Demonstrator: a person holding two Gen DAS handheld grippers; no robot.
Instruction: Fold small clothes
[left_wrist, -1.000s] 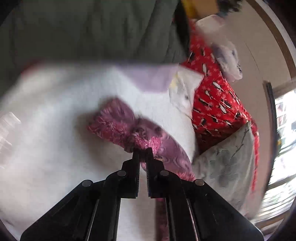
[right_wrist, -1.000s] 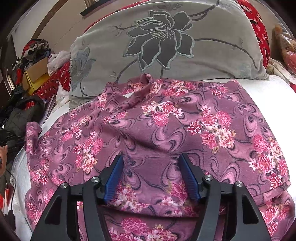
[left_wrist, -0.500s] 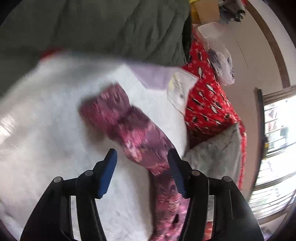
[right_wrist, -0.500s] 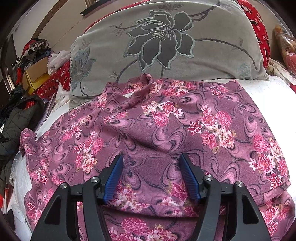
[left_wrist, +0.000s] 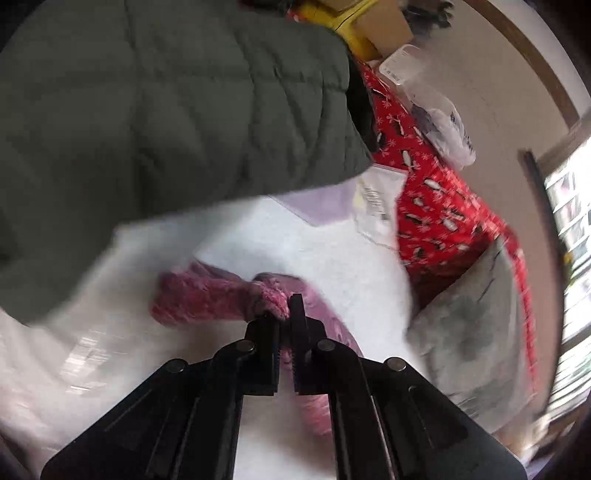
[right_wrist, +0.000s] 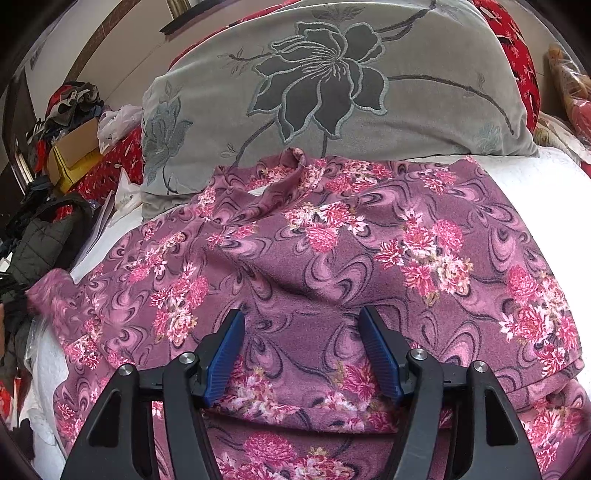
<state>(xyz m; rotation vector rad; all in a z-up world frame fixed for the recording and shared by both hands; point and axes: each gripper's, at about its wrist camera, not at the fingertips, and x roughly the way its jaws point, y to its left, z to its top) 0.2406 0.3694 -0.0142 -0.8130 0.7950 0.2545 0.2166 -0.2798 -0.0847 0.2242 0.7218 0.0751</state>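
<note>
The left claw (left_wrist: 284, 314) pinches the end of the flowery shirt's sleeve (left_wrist: 207, 302), though that view is blurry. The right claw (right_wrist: 301, 323) is spread wide over the flowery shirt (right_wrist: 332, 258), which lies on the white bed (right_wrist: 546, 166) below a gray pillow (right_wrist: 332, 92). The claw hides the shirt's bottom edge.

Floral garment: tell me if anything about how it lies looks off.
The floral garment lies rumpled, not flat: its neck edge bunches against the grey pillow, and one sleeve is pinched in the shut left claw. The right claw is open over the middle.
</note>
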